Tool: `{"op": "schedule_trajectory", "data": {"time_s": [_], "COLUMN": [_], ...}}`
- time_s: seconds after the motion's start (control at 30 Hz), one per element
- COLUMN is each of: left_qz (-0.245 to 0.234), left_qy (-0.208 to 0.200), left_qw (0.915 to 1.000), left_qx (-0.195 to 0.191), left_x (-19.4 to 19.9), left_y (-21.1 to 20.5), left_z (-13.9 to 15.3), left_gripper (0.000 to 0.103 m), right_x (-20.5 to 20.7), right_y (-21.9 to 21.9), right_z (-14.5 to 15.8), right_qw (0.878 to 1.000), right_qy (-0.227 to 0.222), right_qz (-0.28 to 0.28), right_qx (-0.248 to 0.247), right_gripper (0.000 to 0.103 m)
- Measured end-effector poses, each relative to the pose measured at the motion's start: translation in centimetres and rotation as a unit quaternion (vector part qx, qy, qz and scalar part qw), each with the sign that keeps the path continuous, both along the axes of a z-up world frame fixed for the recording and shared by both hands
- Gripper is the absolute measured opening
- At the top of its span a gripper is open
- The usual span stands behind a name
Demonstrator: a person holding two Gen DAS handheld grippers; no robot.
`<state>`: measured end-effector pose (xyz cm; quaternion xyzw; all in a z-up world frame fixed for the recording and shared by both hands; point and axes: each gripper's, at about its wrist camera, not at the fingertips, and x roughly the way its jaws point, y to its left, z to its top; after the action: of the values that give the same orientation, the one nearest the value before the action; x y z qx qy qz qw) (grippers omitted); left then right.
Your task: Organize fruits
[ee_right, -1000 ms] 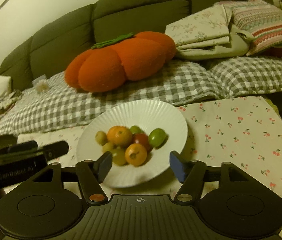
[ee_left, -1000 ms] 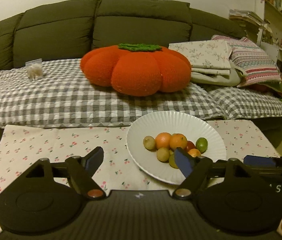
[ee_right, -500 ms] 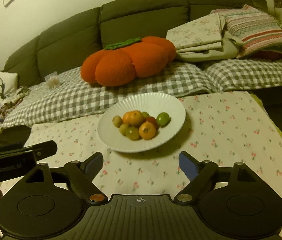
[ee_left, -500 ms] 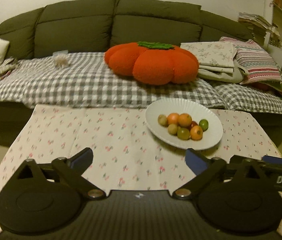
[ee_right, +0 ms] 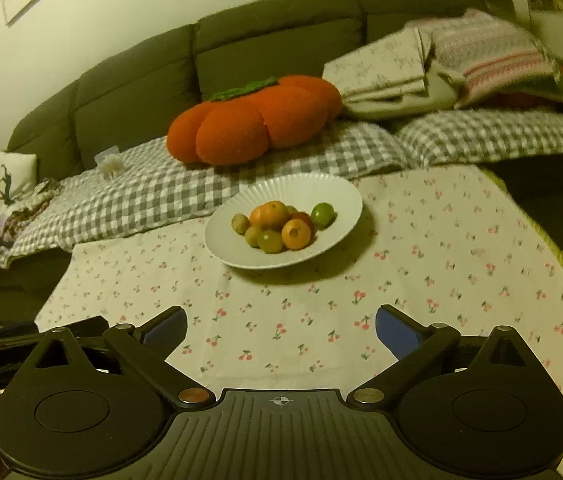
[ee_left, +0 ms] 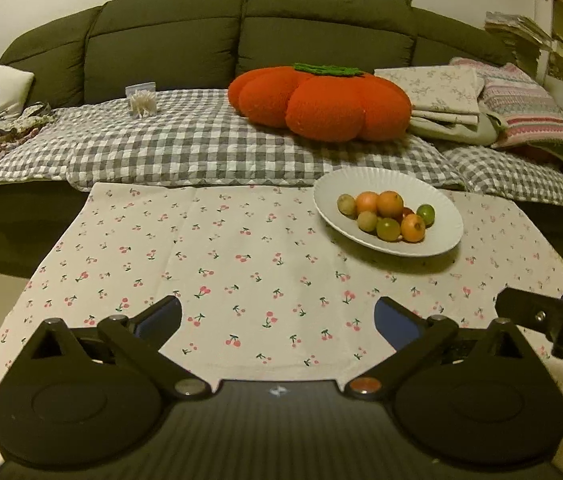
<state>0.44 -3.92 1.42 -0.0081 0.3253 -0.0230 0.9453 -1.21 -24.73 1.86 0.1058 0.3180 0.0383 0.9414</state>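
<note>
A white ribbed plate (ee_left: 441, 236) (ee_right: 337, 196) stands at the far side of the cherry-print tablecloth (ee_left: 241, 264) (ee_right: 441, 264). It holds a pile of several small fruits (ee_left: 387, 214) (ee_right: 281, 224), orange, green and yellowish. My left gripper (ee_left: 277, 318) is open and empty, low over the near part of the cloth, well short of the plate. My right gripper (ee_right: 281, 326) is open and empty, also back from the plate. The right gripper's side shows at the right edge of the left wrist view (ee_left: 553, 320).
Behind the table is a dark green sofa (ee_left: 241, 36) with a grey checked blanket (ee_left: 185, 148), a big orange pumpkin cushion (ee_left: 321, 100) (ee_right: 253, 120), folded linen (ee_left: 441, 96) and a striped pillow (ee_left: 529, 112). The table's right edge drops off (ee_right: 561, 256).
Both grippers have pulled back from the plate toward the near edge of the table and opened wider. The plate and fruits now look smaller and farther off.
</note>
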Motion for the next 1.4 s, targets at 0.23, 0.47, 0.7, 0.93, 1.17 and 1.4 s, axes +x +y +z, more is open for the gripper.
{"op": "schedule_trajectory", "data": {"time_s": [0.23, 0.47, 0.7, 0.93, 1.17, 1.4], "left_qz": [-0.005, -0.007, -0.003, -0.004, -0.003, -0.003], "left_qy": [0.001, 0.016, 0.016, 0.017, 0.017, 0.016], "left_qw": [0.9999, 0.9999, 0.9998, 0.9998, 0.9998, 0.9998], "left_qx": [0.010, -0.001, -0.009, -0.006, -0.007, -0.009], "left_x": [-0.2, 0.0, 0.0, 0.0, 0.0, 0.0], "left_y": [-0.4, -0.3, 0.0, -0.1, -0.1, -0.1], "left_z": [-0.4, -0.7, -0.7, -0.8, -0.9, -0.9], "left_gripper": [0.102, 0.102, 0.102, 0.102, 0.102, 0.102], "right_x": [0.4, 0.2, 0.1, 0.1, 0.0, -0.1], "right_y": [0.0, 0.5, 0.5, 0.6, 0.7, 0.7], "right_z": [-1.1, -1.4, -1.5, -1.5, -1.6, -1.7], "right_qw": [1.000, 0.999, 0.999, 0.999, 0.999, 0.999], "right_qy": [0.007, 0.006, 0.009, 0.009, 0.009, 0.008], "right_qz": [-0.006, -0.001, 0.000, 0.002, 0.004, 0.004], "right_qx": [-0.011, -0.036, -0.037, -0.041, -0.042, -0.042], "right_gripper": [0.102, 0.102, 0.102, 0.102, 0.102, 0.102]}}
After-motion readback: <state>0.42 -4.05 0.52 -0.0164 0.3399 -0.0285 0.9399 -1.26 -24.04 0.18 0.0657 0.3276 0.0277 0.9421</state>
